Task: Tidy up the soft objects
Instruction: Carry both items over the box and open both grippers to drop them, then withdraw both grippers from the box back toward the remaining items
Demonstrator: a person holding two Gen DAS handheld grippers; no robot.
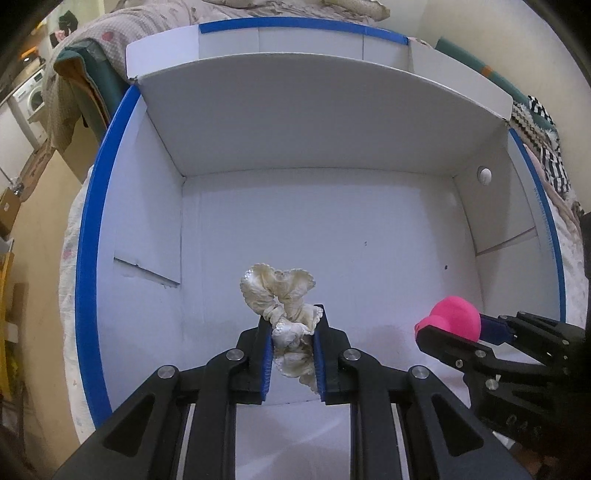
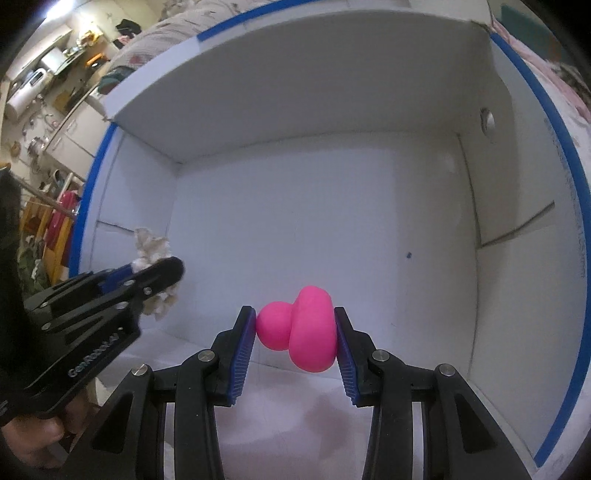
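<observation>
White box (image 1: pixel 295 221), blue-edged, on seemingly quilted bedding (image 1: pixel 70 266).

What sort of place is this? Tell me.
Probably a lived-in home, likely a bedroom: the white box sits on patterned bedding, with a washing machine and cluttered kitchen counters beyond.

Cream scrunchie (image 1: pixel 282 295) and pink toy (image 2: pixel 301 328), over white box (image 1: pixel 295 155)
</observation>
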